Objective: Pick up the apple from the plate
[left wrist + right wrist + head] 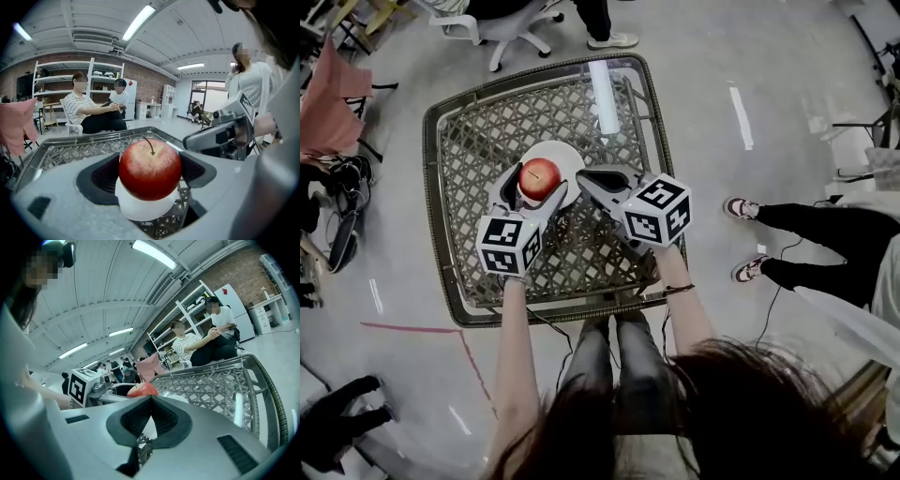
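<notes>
Two grippers: we clamp left gripper (pixel 534 187) on apple (pixel 541 174), centred over plate (pixel 569 157); right gripper (pixel 586 175) alongside, jaws together, empty.

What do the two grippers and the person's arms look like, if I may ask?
The left gripper and the right gripper are light grey plastic with dark ribbed pads inside the jaws. Each carries a white cube with black square markers. The arms are bare, without sleeves; a thin dark band circles the right wrist.
</notes>
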Tool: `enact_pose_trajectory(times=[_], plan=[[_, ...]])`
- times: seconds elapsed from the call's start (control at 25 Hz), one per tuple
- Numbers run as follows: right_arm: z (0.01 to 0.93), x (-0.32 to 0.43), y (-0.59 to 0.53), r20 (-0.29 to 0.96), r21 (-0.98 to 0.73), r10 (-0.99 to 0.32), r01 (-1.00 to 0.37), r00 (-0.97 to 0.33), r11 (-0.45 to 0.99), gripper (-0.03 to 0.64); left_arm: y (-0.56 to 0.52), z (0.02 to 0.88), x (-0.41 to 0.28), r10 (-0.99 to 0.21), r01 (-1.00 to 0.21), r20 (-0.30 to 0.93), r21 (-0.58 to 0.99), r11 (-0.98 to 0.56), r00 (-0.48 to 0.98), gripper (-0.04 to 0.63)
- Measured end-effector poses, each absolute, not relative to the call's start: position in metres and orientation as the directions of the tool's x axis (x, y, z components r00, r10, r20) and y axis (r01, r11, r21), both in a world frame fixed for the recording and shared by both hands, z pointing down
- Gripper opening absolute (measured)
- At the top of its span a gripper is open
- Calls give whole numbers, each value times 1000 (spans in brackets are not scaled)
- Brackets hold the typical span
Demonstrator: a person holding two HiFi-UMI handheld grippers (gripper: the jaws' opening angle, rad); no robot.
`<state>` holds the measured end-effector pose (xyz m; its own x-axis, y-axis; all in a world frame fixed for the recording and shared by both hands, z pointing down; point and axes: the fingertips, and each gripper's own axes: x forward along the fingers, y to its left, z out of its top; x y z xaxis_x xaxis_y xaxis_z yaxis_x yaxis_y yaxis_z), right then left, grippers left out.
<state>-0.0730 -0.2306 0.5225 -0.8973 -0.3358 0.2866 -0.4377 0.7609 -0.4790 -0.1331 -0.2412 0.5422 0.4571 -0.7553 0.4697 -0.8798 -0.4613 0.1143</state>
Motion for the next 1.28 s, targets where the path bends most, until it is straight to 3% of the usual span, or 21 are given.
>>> enact_pose_trajectory(times=[1.28], plan=[[448,-65,-199,197,-442,-370,-419,-908,793,9,-198,453,-124,-805,-877,347,169,-451,481,400]])
